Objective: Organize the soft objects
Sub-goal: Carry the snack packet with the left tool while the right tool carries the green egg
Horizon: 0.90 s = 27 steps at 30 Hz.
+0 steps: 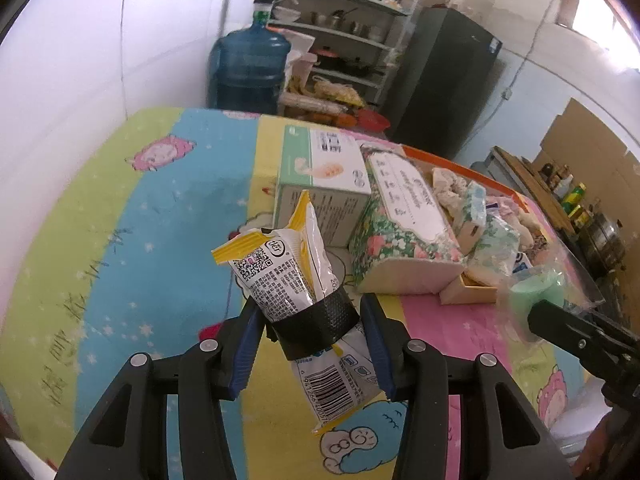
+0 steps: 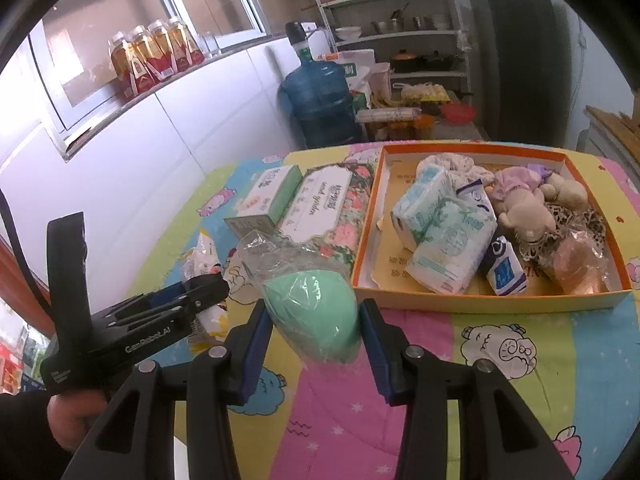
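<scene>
Left gripper is clamped on a yellow-and-white snack packet, pads squeezing a black band wrapped round its middle; packet is off the cartoon tablecloth, ends sticking out above and below the jaws. Looks light and crinkly, film likely slick, so the banded waist is the sensible hold. Just beyond sit a green-white tissue box and a floral tissue pack, side by side. Right gripper is clenched on a mint green sponge in loose clear wrap, held at its fat middle; soft, squashy, weighs little, wrap may slide. Far right, orange-rimmed box already holds tissue packs, a plush toy and something lacy, hard to tell what.
</scene>
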Motion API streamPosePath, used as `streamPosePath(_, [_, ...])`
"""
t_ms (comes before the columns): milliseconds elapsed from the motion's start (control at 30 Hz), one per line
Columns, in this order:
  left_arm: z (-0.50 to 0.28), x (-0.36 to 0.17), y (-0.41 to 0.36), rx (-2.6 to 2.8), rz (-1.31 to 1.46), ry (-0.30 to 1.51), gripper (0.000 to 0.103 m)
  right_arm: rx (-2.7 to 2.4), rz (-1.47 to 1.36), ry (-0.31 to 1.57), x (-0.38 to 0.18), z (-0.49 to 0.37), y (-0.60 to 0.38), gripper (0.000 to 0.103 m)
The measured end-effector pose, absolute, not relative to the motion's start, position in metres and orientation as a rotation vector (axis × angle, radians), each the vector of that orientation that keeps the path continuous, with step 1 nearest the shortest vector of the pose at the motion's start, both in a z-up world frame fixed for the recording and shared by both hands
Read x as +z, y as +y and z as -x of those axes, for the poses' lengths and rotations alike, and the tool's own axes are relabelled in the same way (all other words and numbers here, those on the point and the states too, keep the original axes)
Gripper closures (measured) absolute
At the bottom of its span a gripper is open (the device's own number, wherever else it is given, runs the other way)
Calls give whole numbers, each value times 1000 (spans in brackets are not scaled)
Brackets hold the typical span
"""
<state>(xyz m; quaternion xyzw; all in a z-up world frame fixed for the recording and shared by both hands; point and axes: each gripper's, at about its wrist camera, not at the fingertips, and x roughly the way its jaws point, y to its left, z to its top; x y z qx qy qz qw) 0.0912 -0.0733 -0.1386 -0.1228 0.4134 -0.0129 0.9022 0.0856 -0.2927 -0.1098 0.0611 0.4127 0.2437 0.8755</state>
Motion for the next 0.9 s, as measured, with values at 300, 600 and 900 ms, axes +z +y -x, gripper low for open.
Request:
streamPosePath(300, [-84,-115,-73,-108,223,817,53,442,-141,803,-90,-68,-296,58])
streamPosePath(600, [-93,-85,-94,-212,186,762,53,333,-169,742,-72,-59,-327,58])
streamPosePath(900, [-108,-67,-128,-285,154,737,53,242,-185,696,-60,-63,-364,58])
